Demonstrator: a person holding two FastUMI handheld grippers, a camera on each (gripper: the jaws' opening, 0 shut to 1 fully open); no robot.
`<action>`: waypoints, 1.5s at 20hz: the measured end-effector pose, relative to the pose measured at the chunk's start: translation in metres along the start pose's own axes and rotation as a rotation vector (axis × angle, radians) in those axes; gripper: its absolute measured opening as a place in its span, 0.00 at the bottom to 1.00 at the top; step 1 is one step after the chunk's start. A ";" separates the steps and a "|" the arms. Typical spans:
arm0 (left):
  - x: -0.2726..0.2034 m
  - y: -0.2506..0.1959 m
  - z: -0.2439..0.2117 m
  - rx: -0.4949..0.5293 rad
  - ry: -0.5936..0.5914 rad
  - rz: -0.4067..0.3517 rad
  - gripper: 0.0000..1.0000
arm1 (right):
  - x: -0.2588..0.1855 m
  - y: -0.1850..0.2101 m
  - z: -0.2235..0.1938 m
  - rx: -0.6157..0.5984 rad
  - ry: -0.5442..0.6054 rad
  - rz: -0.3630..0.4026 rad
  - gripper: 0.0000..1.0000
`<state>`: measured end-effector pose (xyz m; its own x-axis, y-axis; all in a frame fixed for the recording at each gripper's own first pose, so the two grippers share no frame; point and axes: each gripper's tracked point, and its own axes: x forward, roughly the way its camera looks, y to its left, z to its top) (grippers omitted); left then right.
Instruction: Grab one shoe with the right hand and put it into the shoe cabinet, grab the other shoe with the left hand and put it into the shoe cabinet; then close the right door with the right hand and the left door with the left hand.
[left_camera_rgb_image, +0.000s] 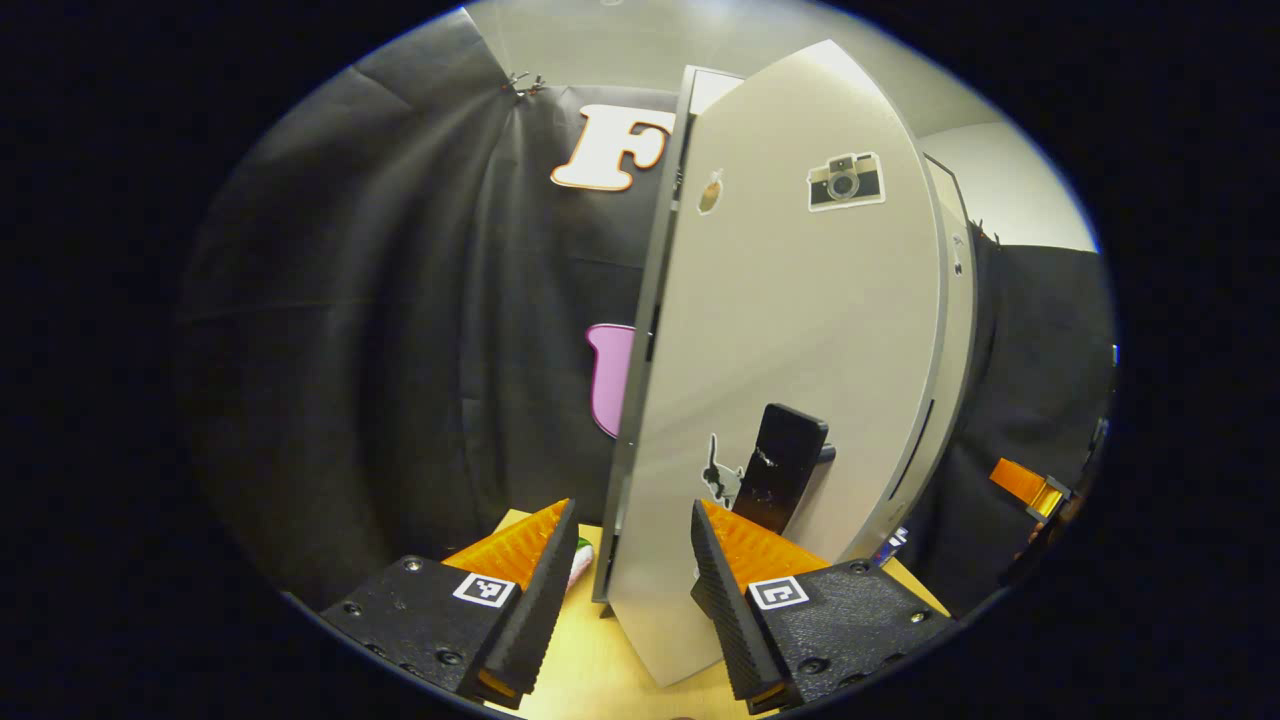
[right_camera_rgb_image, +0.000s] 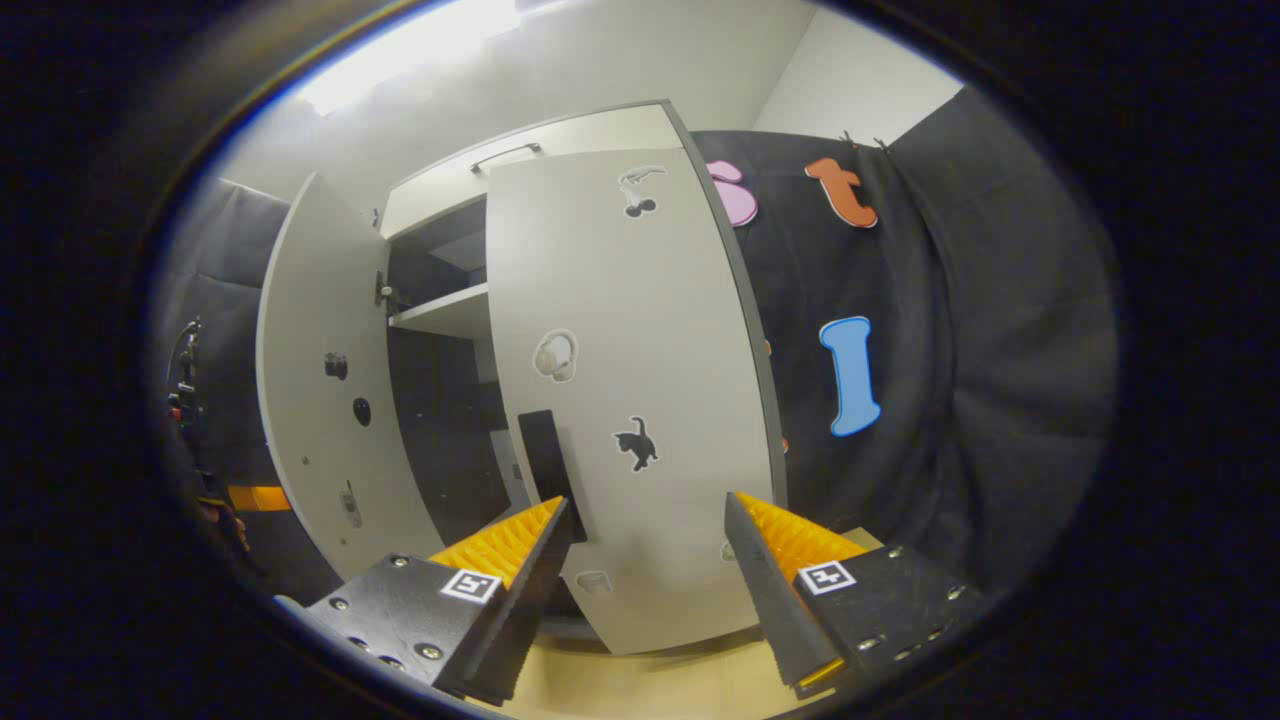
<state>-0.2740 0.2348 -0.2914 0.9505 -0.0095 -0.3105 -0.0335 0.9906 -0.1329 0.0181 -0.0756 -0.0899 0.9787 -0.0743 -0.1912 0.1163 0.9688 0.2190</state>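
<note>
Standing with fingers spread wide at both the left gripper and right gripper, gripping nothing, facing the shoe cabinet's half-open left door and nearly closed right door

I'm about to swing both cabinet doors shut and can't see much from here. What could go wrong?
1. The left door stands between the open fingers of the left gripper; its edge may slip or catch on a finger.
2. The right gripper is open, close before the right door; pushing near the black handle could snag it.
3. The left door looks ajar in the right gripper view, so the doors may collide.
</note>
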 end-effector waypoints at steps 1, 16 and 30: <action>0.004 -0.009 -0.003 0.009 0.008 -0.016 0.70 | -0.001 -0.003 0.000 0.001 0.000 -0.006 0.92; 0.027 -0.188 -0.034 0.106 0.081 -0.418 0.71 | -0.023 -0.035 0.004 -0.013 -0.007 -0.088 0.92; 0.003 -0.178 -0.042 0.009 0.096 -0.395 0.71 | -0.041 -0.048 -0.001 0.007 0.010 -0.096 0.92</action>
<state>-0.2783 0.0530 -0.3084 0.8566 -0.4019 -0.3235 0.3318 0.9093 -0.2510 -0.0275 -0.1188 -0.0935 0.9612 -0.1642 -0.2214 0.2107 0.9557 0.2057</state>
